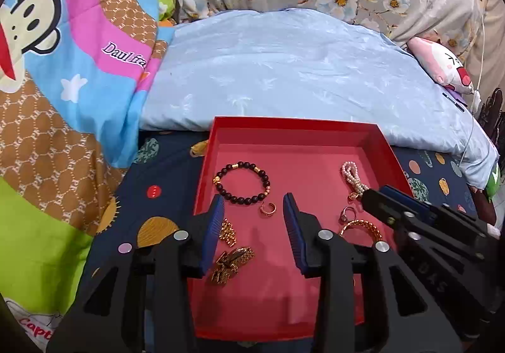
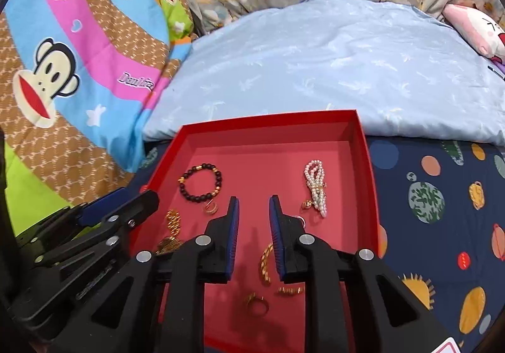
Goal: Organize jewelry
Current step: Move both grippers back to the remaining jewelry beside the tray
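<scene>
A red tray (image 1: 383, 144) (image 2: 363, 144) lies on the bed and holds jewelry. A dark bead bracelet (image 1: 243, 182) (image 2: 201, 183) lies at its back left, a small gold ring (image 1: 268, 208) (image 2: 210, 207) beside it. A pearl strand (image 1: 353, 177) (image 2: 316, 188) lies at the back right. Gold chains (image 1: 232, 258) (image 2: 173, 220) lie at the left, a gold twisted bangle (image 1: 363, 226) (image 2: 265, 263) and small rings (image 2: 257, 302) nearer. My left gripper (image 1: 254, 211) is open and empty over the tray. My right gripper (image 2: 253, 206) (image 1: 369, 195) is open and empty above the bangle.
The tray sits on a navy planet-print sheet (image 2: 442, 211). A light blue pillow (image 1: 300, 68) lies behind it, a cartoon monkey quilt (image 1: 63, 53) to the left, a pink plush toy (image 1: 442, 65) at the far right.
</scene>
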